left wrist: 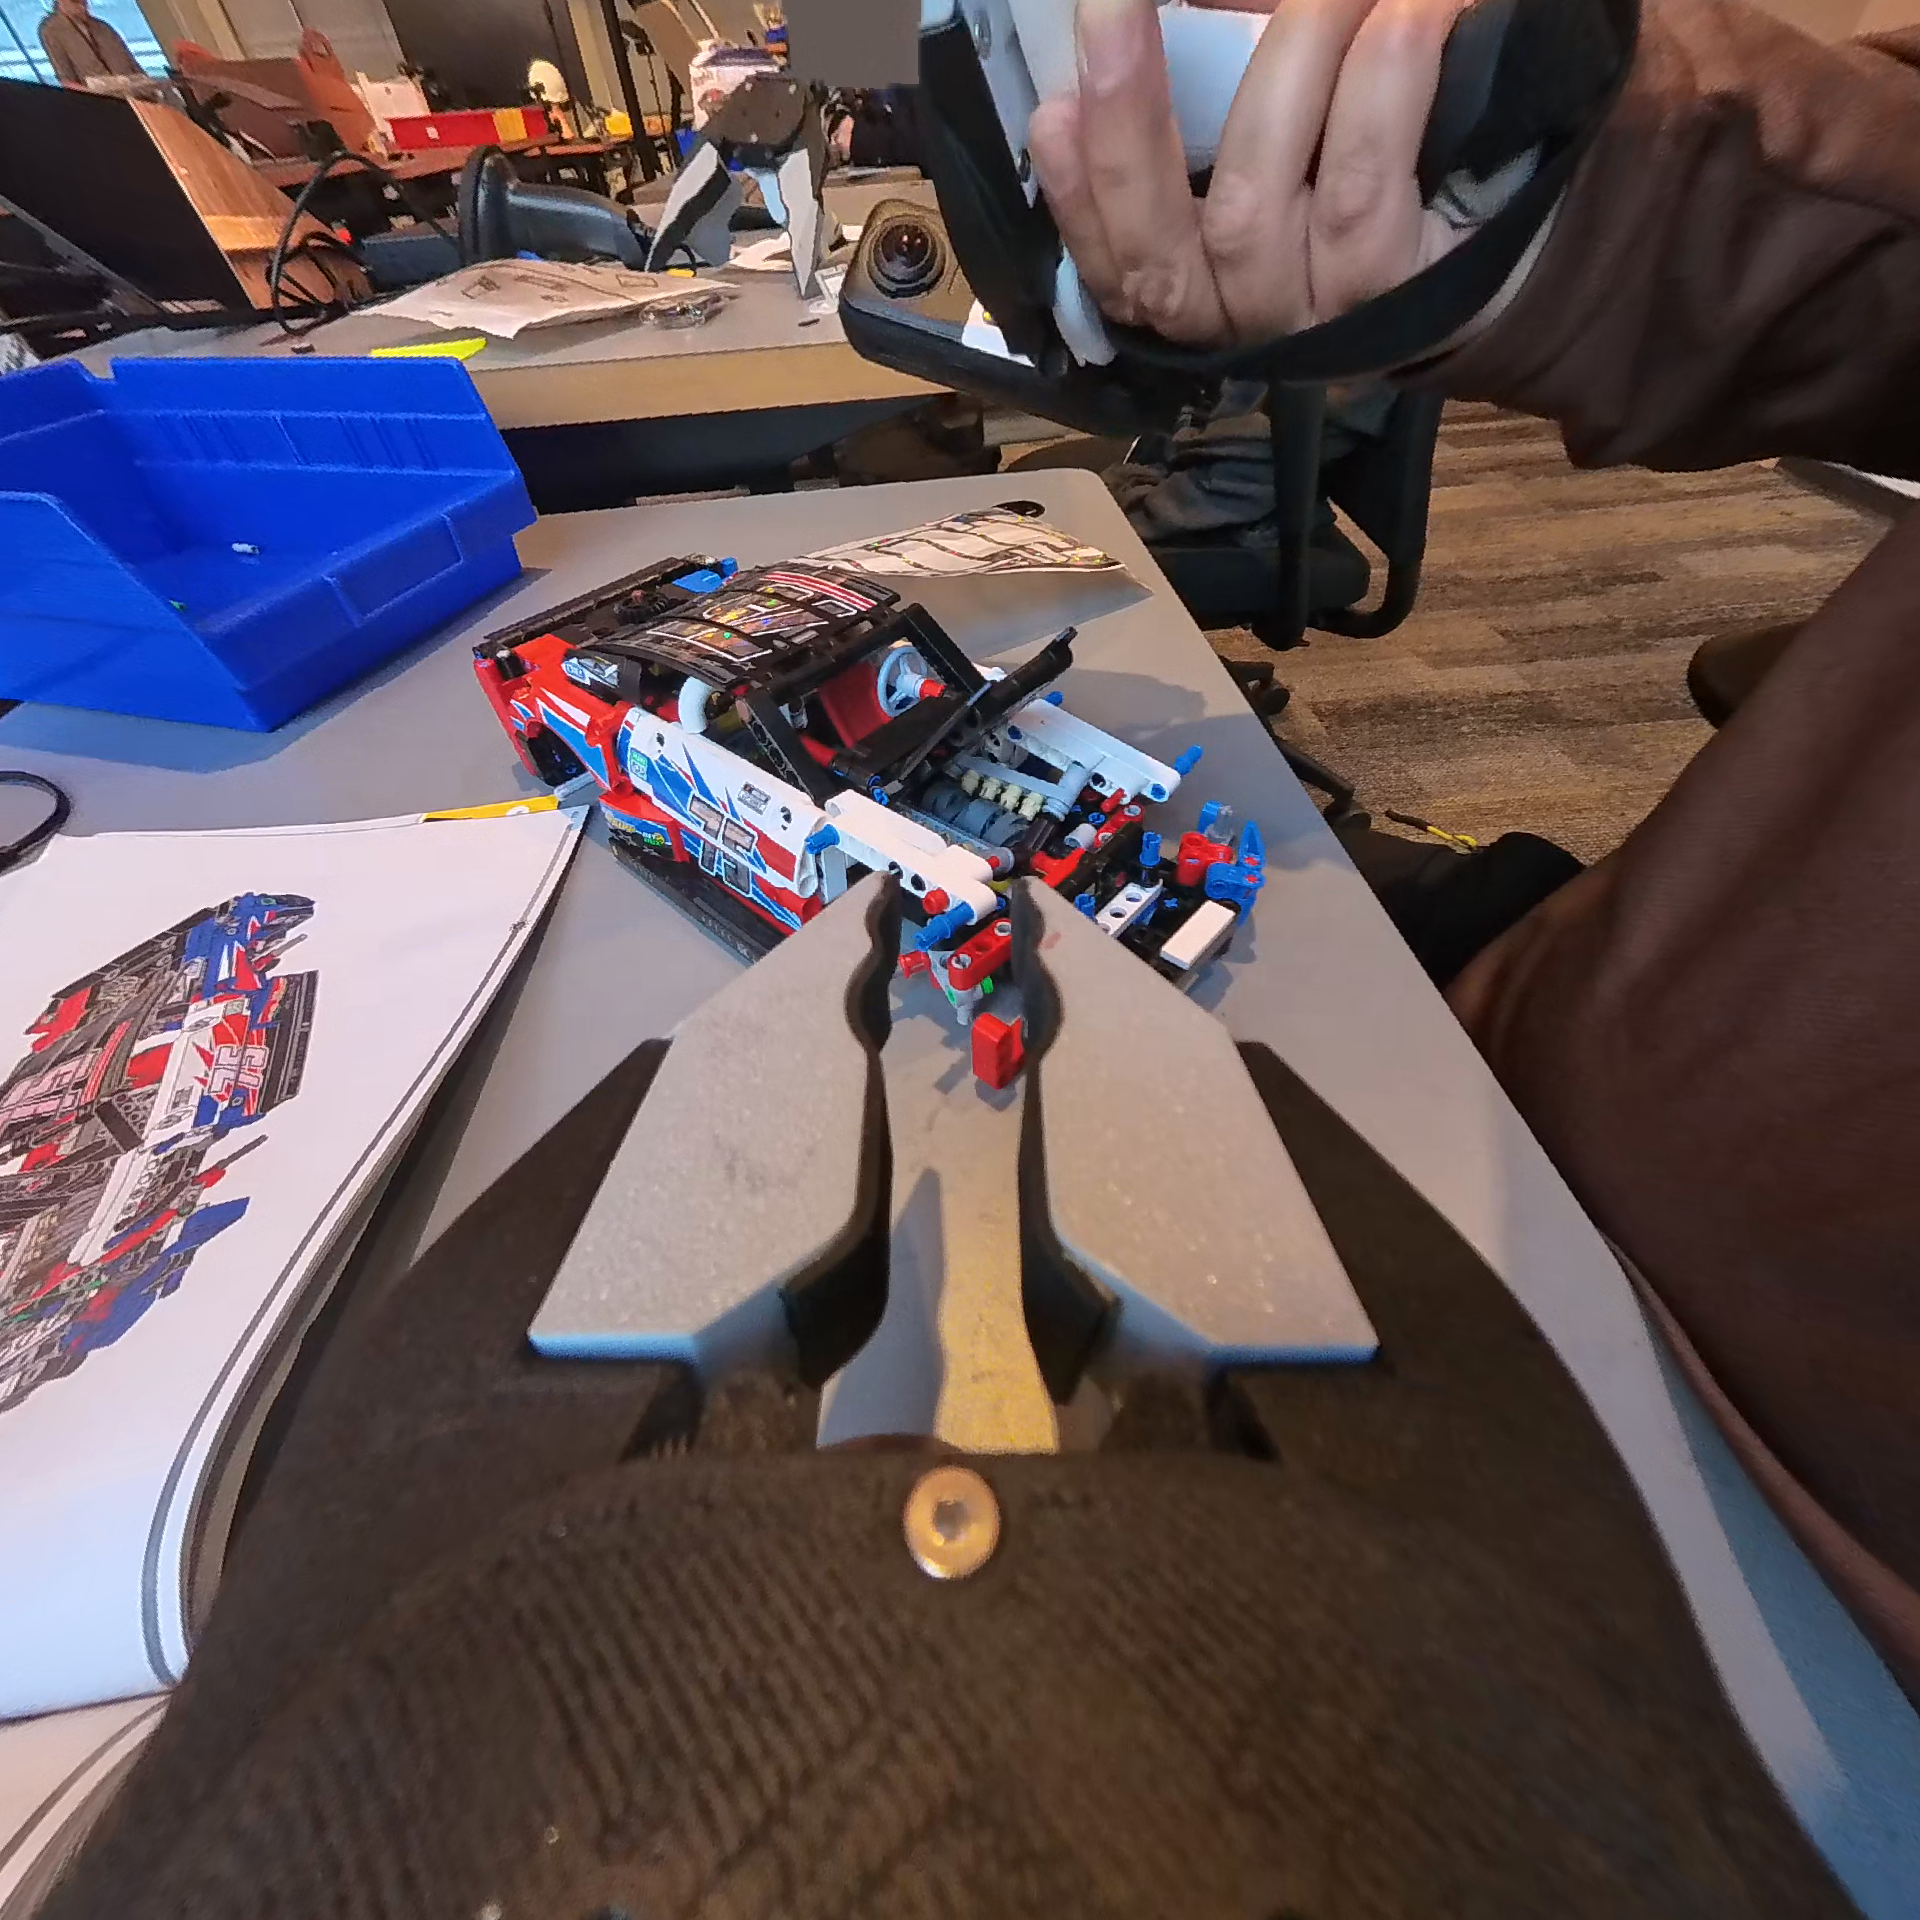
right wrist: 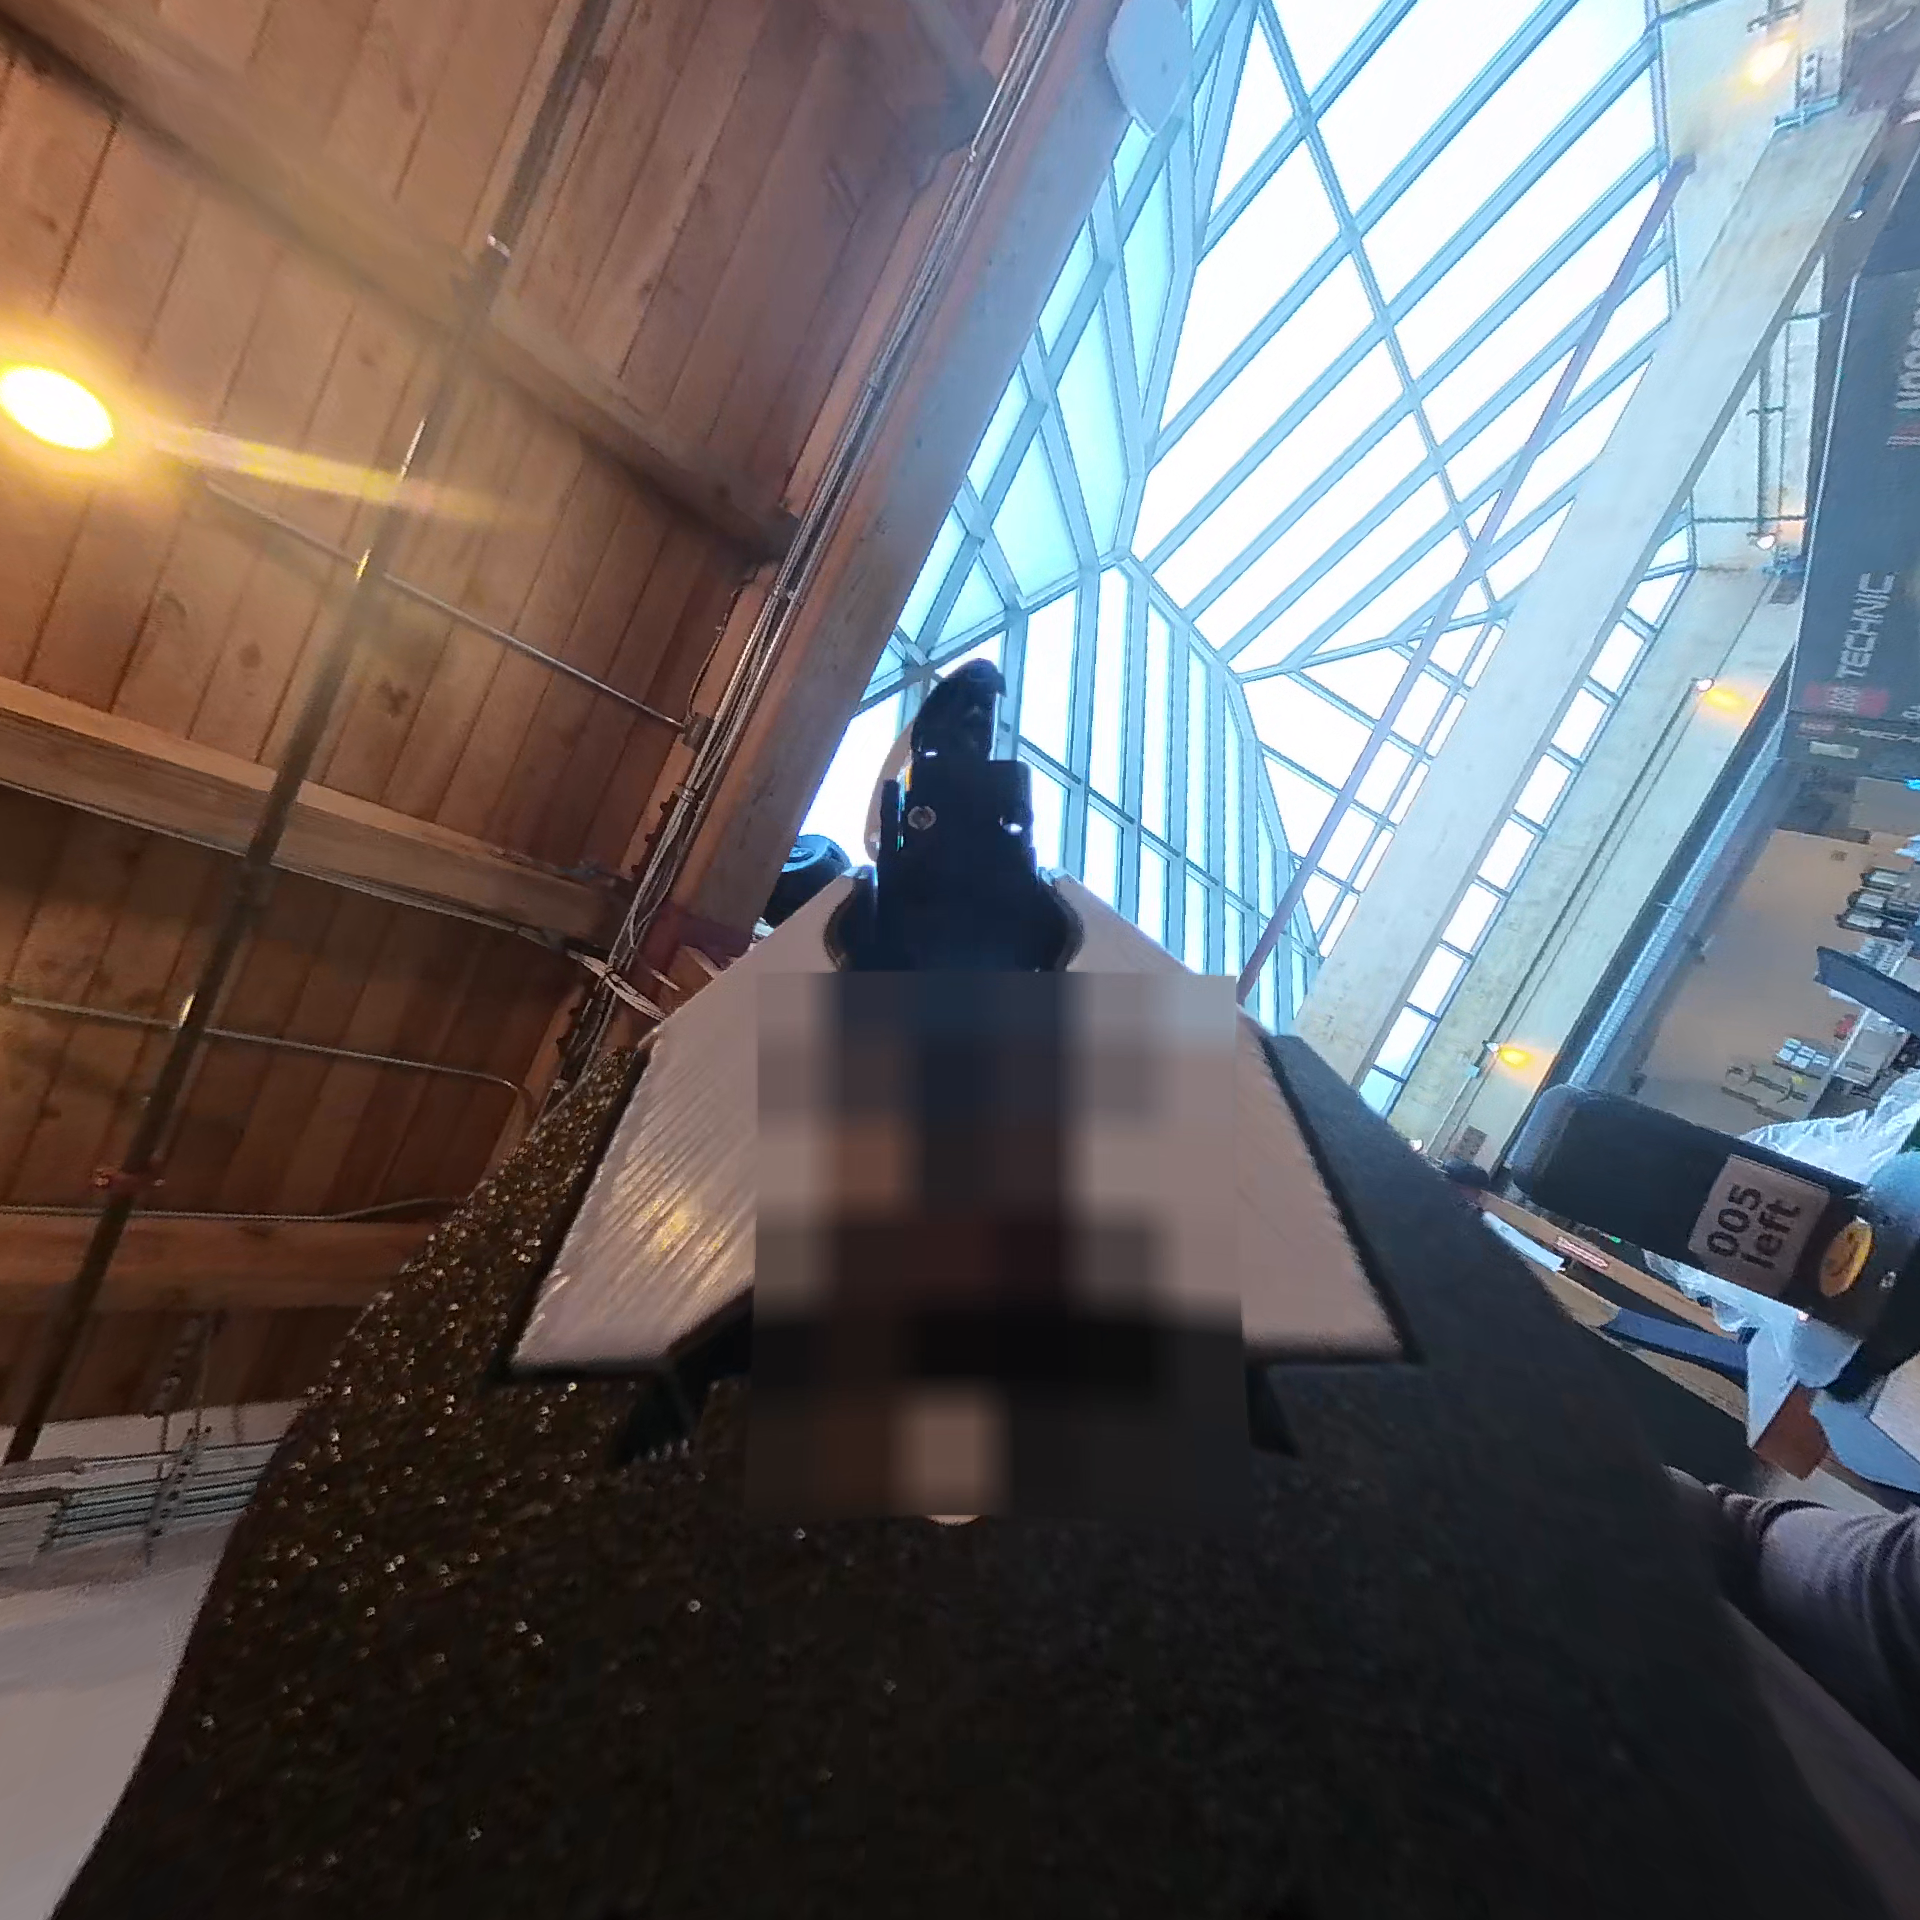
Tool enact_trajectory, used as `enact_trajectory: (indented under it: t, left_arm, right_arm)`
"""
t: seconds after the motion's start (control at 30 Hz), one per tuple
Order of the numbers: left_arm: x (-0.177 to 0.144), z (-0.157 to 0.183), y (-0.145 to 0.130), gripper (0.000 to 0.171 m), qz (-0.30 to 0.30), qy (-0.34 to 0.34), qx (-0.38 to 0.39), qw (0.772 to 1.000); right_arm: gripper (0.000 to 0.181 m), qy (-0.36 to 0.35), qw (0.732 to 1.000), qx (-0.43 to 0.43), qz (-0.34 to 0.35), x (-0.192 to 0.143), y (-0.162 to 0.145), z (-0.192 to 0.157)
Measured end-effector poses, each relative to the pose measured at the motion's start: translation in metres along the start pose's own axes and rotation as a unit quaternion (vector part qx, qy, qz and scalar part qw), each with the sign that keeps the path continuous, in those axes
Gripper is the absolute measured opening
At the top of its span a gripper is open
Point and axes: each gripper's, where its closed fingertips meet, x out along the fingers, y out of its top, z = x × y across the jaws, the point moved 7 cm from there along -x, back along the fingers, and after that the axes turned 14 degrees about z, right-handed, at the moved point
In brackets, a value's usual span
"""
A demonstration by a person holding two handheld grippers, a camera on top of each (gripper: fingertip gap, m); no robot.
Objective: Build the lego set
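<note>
A red, white and blue lego car point(left wrist: 790, 748) with a black roof lies on the grey table point(left wrist: 1299, 997), its open front end towards me. My left gripper point(left wrist: 956, 904) hovers low just before that front end, jaws a narrow gap apart and empty. A small red piece point(left wrist: 995, 1044) lies on the table by the inner side of the right finger point(left wrist: 1132, 1143). My right gripper point(right wrist: 956, 883) is raised and points at the ceiling, shut on a black lego piece point(right wrist: 961, 810) that sticks out past the tips. A hand point(left wrist: 1195, 208) holds the right gripper's body up at the top right.
An open instruction booklet point(left wrist: 208, 1143) lies at the left, a blue bin point(left wrist: 229, 530) behind it, and a sticker sheet point(left wrist: 987, 545) behind the car. The table's edge runs close on the right beside a brown sleeve point(left wrist: 1714, 1143). Another table point(left wrist: 675, 353) behind holds papers and a spare gripper point(left wrist: 743, 177). There is about 20 centimetres between the tips of the two grippers.
</note>
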Motion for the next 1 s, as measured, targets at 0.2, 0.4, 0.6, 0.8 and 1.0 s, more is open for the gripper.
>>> enact_trajectory:
  t: [0.2,0.4,0.6,0.8,1.0]
  left_arm:
    - [-0.001,0.0,0.0,0.018,0.001,-0.005,-0.002,1.0]
    - [-0.003,-0.003,0.001,0.024,0.007,-0.018,-0.024,1.0]
    - [-0.003,0.005,-0.001,0.028,-0.009,-0.073,-0.027,0.997]
    - [0.0,0.007,-0.004,0.03,-0.025,-0.081,-0.023,0.996]
    - [0.002,0.01,-0.007,0.03,-0.038,-0.083,-0.009,0.996]
  right_arm:
    - [0.027,-0.165,0.955,-0.217,-0.117,-0.005,-0.018,0.017]
    - [0.029,-0.374,0.63,-0.582,-0.354,-0.037,-0.047,0.063]
    - [0.03,-0.384,0.44,-0.662,-0.47,-0.06,-0.071,0.099]
    - [0.03,-0.394,0.427,-0.659,-0.478,-0.072,-0.074,0.108]
    - [0.03,-0.391,0.446,-0.666,-0.452,-0.076,-0.071,0.101]
